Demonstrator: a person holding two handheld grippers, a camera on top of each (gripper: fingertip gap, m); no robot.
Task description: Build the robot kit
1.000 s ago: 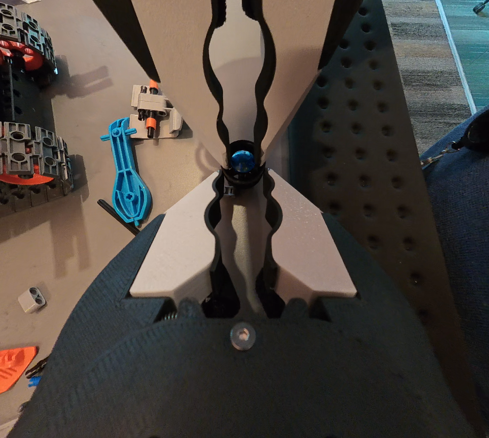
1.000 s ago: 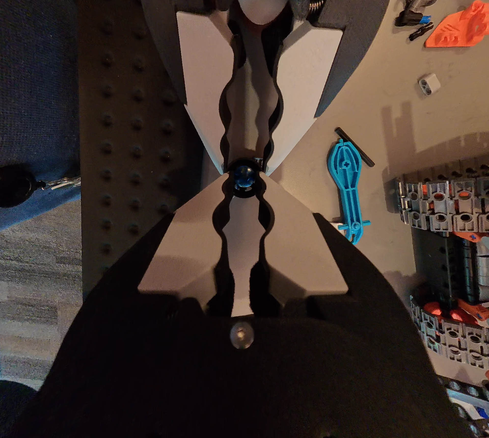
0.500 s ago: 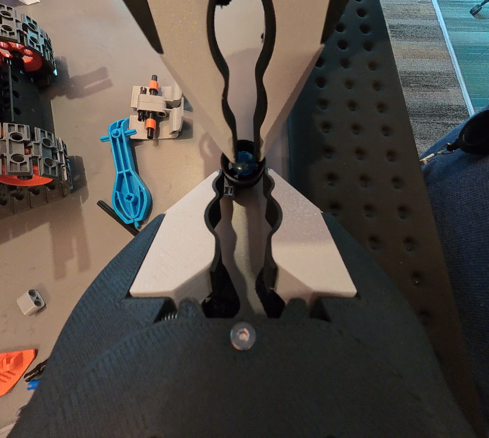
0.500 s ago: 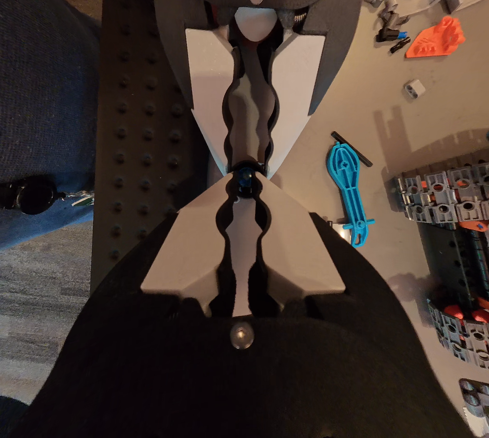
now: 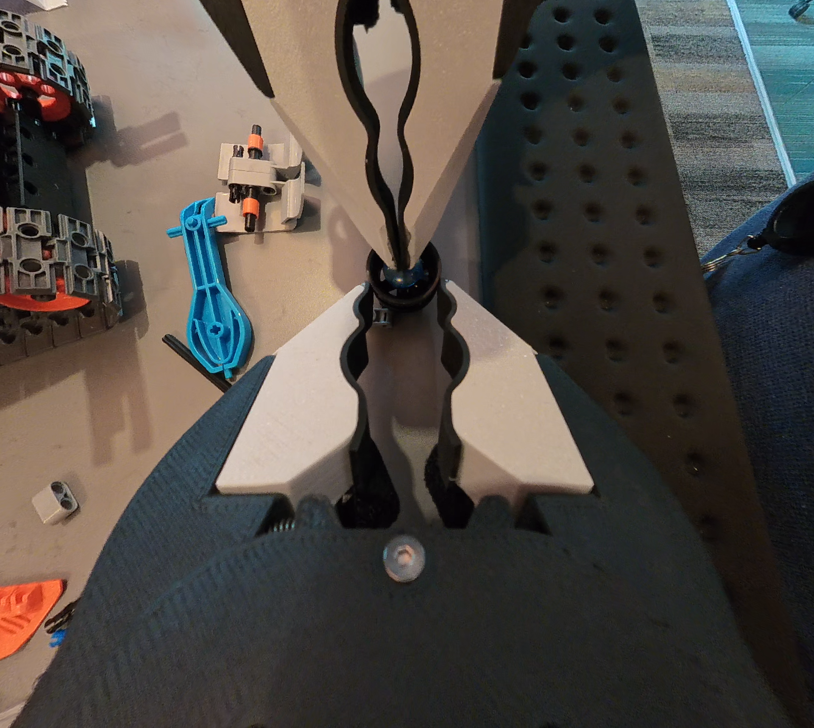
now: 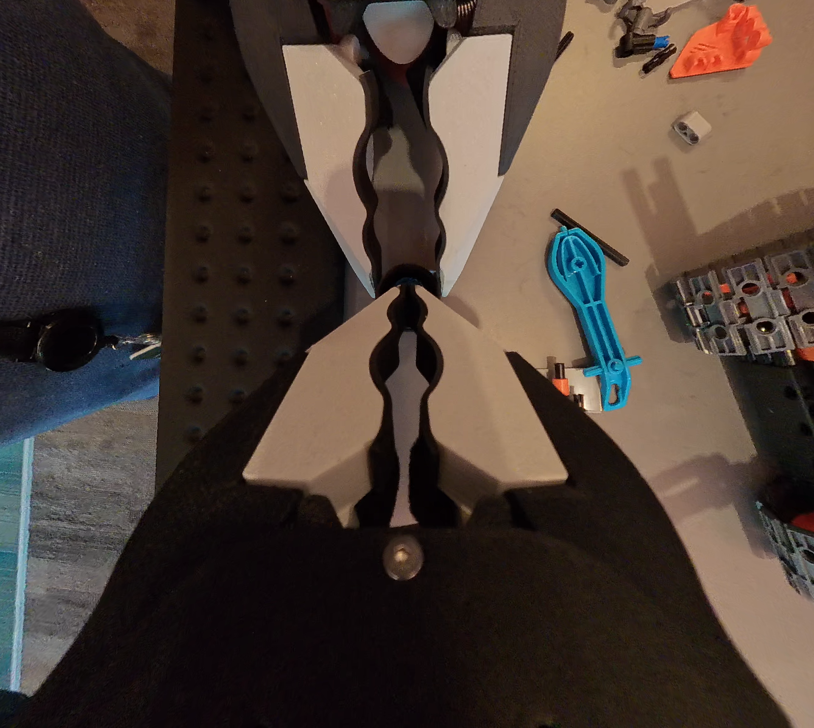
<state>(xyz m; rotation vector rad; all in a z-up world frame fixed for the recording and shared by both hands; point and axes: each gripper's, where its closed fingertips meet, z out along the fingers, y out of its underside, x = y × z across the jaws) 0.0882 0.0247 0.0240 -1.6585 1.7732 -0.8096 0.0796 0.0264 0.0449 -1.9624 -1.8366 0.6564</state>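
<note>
Left gripper: fingers parted only as wide as the small black ring piece they clamp by its outer sides; held in the air just off the table's near edge
Right gripper: tips nearly pressed together, pinching the blue ball pin that sits in the ring's bore; it meets the left gripper tip to tip
Handling: the pair looks light, hard, smooth plastic; stiff but tiny, so likely to slip or pop free; the ring's rim and the pin's ball seem the best holds
Table: blue lever tool lies just left of the tips, beside a grey bracket with orange bushes; tracked model at the left edge
Farther out: small grey block; orange panel near the corner; perforated dark seat to the right
</note>
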